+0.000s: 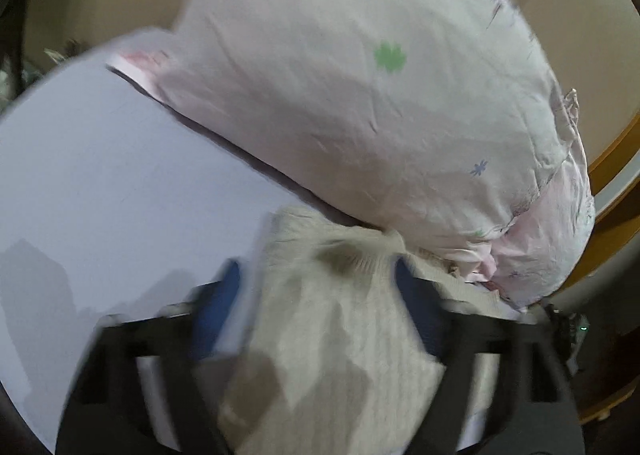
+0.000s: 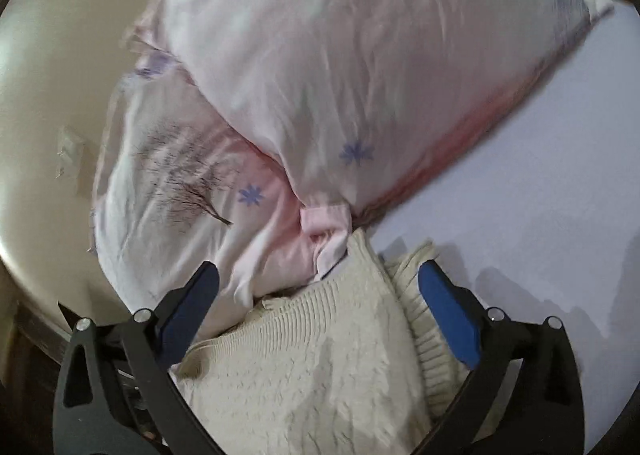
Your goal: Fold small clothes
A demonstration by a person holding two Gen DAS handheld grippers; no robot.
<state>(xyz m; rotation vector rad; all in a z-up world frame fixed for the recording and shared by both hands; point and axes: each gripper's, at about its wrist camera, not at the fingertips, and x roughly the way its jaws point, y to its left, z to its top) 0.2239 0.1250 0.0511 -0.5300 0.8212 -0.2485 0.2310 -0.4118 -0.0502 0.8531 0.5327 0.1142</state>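
Both grippers, left gripper (image 1: 320,279) and right gripper (image 2: 320,287), stand spread wide over the cream knit sweater (image 2: 320,355), gripping nothing. It lies on the white bed sheet (image 1: 100,175), directly beneath both, its ribbed edge toward the floral pillow (image 1: 360,95); neither looks nearer.

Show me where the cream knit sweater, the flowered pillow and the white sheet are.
cream knit sweater (image 2: 320,355): right wrist view, on its cable-knit body.
flowered pillow (image 1: 360,103): left wrist view, on its broad top face.
white sheet (image 1: 120,183): left wrist view, on a bare stretch.

Cream ribbed knit (image 2: 320,355) — pale pink pillow (image 1: 380,95), green-and-blue flowers
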